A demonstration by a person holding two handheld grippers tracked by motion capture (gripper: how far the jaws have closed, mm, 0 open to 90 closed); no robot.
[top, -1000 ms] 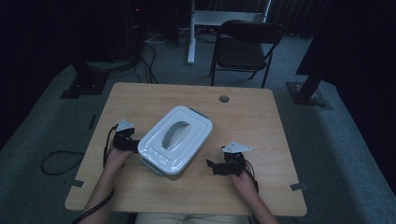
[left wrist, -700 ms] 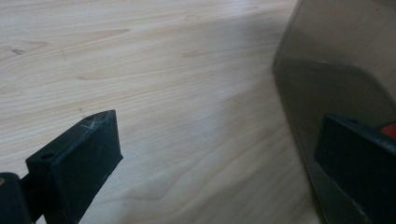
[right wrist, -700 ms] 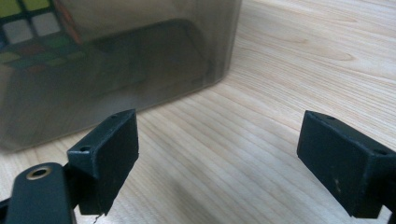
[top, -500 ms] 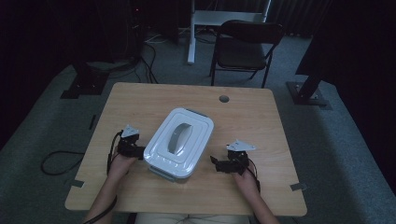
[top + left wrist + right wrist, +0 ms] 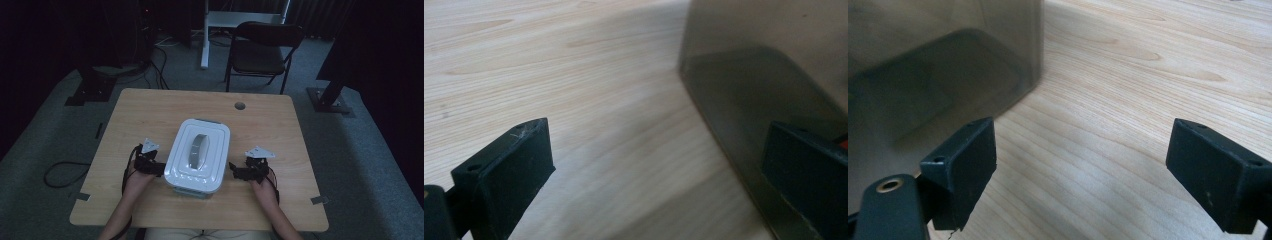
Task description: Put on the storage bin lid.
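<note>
A white plastic storage box [image 5: 197,156] with a grey handle on its lid stands near the middle of the wooden table [image 5: 150,112]. My left gripper [image 5: 159,169] is at the box's left side, its jaws wide apart and touching or nearly touching the wall. In the left gripper view the translucent box wall [image 5: 769,90] rises at the right, and the gripper [image 5: 664,165] is open over bare wood. My right gripper [image 5: 234,172] is just right of the box. In the right gripper view the gripper [image 5: 1083,165] is open, with the box wall [image 5: 938,65] at the left.
A round cable hole [image 5: 240,106] is in the table's far edge. A black folding chair [image 5: 260,47] and a white desk leg [image 5: 205,35] stand beyond the table. Cables [image 5: 62,172] lie on the floor at the left.
The box has turned and slid a little to the right, now lying more square to the table. My left gripper followed it inward; the right gripper stayed close to the box's right side.
</note>
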